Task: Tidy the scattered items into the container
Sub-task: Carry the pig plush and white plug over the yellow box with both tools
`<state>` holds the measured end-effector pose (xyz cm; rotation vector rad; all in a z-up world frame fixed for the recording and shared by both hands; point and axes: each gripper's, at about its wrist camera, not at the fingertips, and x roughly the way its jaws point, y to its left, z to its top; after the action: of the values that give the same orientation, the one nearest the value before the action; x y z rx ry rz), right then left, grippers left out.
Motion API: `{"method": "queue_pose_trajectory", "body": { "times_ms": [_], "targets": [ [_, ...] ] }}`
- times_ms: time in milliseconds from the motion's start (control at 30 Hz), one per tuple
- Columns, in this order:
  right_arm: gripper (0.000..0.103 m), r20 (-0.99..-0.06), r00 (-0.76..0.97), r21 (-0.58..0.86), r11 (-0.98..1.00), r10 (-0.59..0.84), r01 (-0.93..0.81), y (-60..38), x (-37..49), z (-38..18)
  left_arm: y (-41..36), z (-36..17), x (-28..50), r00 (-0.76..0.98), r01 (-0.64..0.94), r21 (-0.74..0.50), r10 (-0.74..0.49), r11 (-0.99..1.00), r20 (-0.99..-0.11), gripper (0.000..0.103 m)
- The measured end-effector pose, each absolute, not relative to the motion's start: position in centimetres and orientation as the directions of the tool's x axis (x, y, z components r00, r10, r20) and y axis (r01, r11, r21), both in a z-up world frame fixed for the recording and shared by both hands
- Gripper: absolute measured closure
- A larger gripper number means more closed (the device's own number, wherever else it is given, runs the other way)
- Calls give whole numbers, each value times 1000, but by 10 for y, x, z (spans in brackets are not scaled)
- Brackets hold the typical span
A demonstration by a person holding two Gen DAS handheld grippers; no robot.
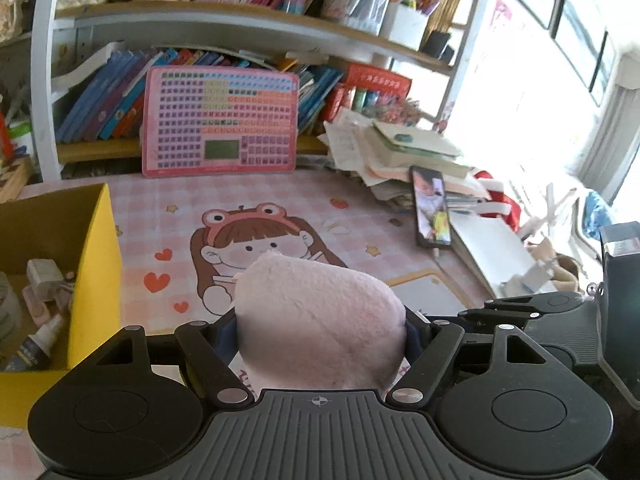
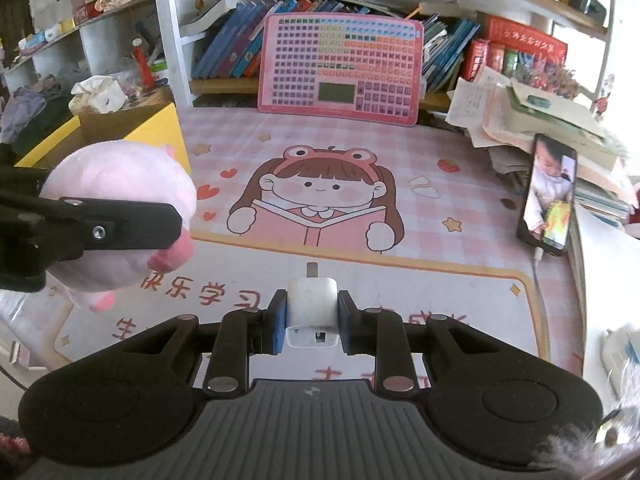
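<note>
My left gripper (image 1: 320,328) is shut on a pink plush toy (image 1: 316,320) and holds it above the desk mat, right of the yellow box (image 1: 96,264). The toy also shows in the right wrist view (image 2: 120,184), clamped by the left gripper's fingers (image 2: 120,228) in front of the yellow box (image 2: 168,128). My right gripper (image 2: 312,316) is shut on a white USB charger plug (image 2: 312,304), prongs pointing forward, above the mat. The box holds a small bottle (image 1: 40,340) and other small items.
A pink cartoon desk mat (image 2: 320,200) covers the desk. A pink keyboard toy (image 2: 340,68) leans on the bookshelf at the back. A phone (image 2: 550,196) leans on a pile of papers and books (image 2: 520,120) at the right. Clothes (image 2: 96,92) lie behind the box.
</note>
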<state>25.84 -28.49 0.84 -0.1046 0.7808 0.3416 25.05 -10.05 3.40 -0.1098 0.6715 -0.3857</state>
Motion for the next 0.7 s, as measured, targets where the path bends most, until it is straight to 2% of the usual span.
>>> {"method": "queue_pose_trajectory", "body": {
  "times_ms": [333, 700],
  "targets": [
    [79, -687, 687, 15, 950, 236, -312, -237, 196, 14, -46, 37, 186, 720, 335, -240, -411, 911, -559, 27],
    [79, -712, 661, 18, 946, 239, -323, -164, 102, 7, 39, 28, 106, 726, 241, -307, -381, 921, -573, 27]
  ]
}}
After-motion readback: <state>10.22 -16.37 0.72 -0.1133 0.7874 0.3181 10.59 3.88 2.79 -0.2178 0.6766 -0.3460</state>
